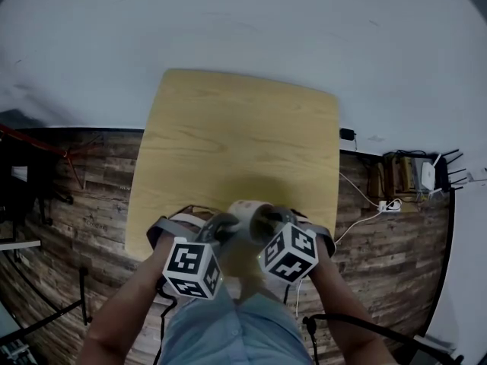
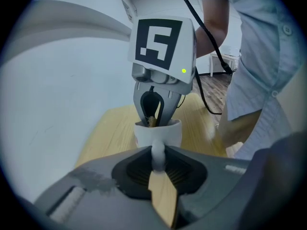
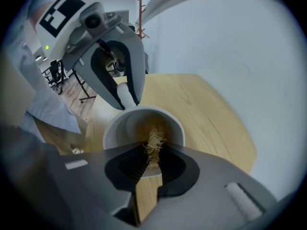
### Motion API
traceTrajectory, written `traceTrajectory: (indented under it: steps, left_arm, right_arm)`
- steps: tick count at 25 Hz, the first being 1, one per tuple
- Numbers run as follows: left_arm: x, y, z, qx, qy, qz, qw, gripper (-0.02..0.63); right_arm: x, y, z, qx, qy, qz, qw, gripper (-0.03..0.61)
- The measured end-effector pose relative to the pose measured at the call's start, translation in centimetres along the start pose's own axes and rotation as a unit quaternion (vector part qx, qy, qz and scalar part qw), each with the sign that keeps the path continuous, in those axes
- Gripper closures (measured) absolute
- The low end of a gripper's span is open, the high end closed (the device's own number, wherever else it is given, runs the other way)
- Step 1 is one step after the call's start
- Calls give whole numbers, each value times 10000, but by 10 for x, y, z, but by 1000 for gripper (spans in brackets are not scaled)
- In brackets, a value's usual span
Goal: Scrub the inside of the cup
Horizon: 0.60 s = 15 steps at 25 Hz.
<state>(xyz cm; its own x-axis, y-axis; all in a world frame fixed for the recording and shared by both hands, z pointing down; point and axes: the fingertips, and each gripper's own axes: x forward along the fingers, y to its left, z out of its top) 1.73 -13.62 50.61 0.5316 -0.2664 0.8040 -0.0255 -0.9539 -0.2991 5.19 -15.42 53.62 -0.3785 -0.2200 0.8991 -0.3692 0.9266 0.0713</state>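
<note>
Closest to the head camera, the person's light-blue shirt (image 1: 228, 329) fills the bottom edge, with both forearms reaching forward from it. Just beyond, I note the left marker cube (image 1: 194, 267) and the right marker cube (image 1: 289, 253), side by side over the near edge of the wooden surface (image 1: 236, 128).

Item one, left tongs (image 2: 158, 163): clenched on the white handle (image 2: 157, 150) of the cup (image 2: 169, 134). The handle is pinched between the two pads, and the cup body lies just past the tips.

Item two, right tongs (image 3: 152, 159): clenched on a tan, fibrous scrubber (image 3: 154, 145). Its frayed end projects past the tips into the cup's mouth, low down at the rim nearest these tongs. In the left gripper view, I see these tongs entering the cup from above.

Item three, the cup: white, tipped so that its mouth faces the right tongs, and held between the two tongs at the near edge of the surface. Whether its base touches the wood, I cannot tell from any view.

Surroundings: a dark plank floor (image 1: 84, 196) lies on both sides of the surface, and a white power strip (image 1: 389, 204) with cables lies on it at the right.
</note>
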Motion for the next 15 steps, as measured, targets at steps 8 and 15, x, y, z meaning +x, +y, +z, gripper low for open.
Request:
traceTrajectory:
  steps: [8,15]
  left_arm:
    - [0,3,3,-52,-70,140,9999,535]
    - [2,2,6,81,-62,172,9998,535]
  right_arm:
    - [1,11,-9,179,444,356,9982,528]
    - [-2,24,-8,812,215,912,9923,529]
